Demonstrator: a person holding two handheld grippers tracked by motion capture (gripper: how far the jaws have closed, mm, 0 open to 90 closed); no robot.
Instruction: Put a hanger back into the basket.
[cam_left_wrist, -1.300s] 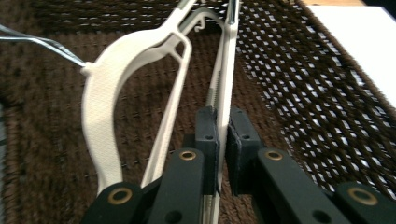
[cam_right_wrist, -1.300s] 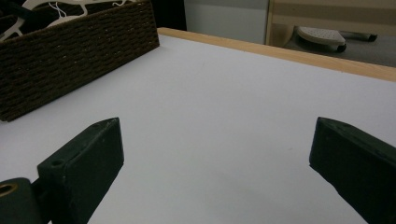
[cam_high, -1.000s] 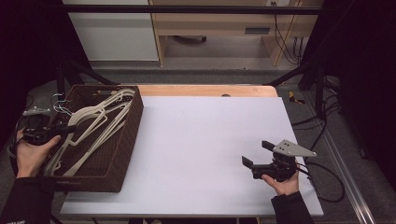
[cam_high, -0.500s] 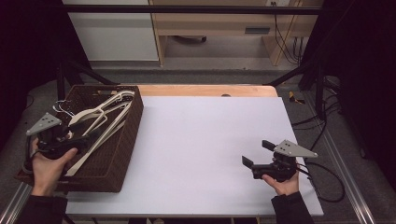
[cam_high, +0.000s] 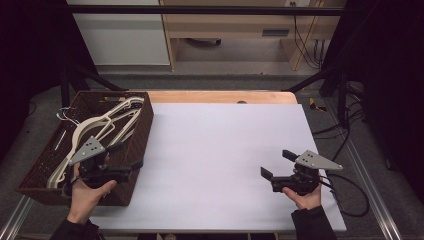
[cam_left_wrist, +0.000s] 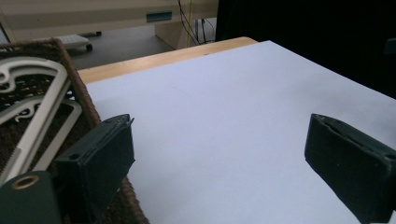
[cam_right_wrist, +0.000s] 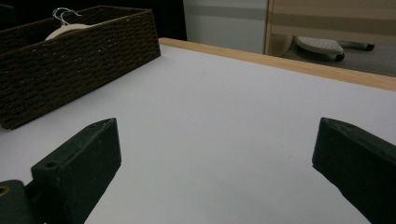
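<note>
From the high view I see my left tongs (cam_high: 129, 156) at the lower left of the frame, over the near right edge of the brown woven basket (cam_high: 131, 181). They have just been opening, and now they gape wide with nothing between them. The white hangers (cam_high: 107, 122) lie in a pile inside the basket, toward its far end in the upper left of the frame, and the left tongs are not touching them. My right tongs (cam_high: 278, 164) sit at the lower right of that frame, low over the white table (cam_high: 220, 150), spread wide and holding nothing. The high view shows both hands and the whole basket. The left gripper view shows something else: the curly cut-out shapes on the hangers (cam_left_wrist: 32, 107) at the left edge, right beside one black jaw, with the basket rim (cam_left_wrist: 86, 100) next to it. The right gripper view shows the basket's woven side (cam_right_wrist: 74, 60) in the upper left and thin wire hooks (cam_right_wrist: 63, 14) poking up over its rim. I cannot read any words or labels on anything.
</note>
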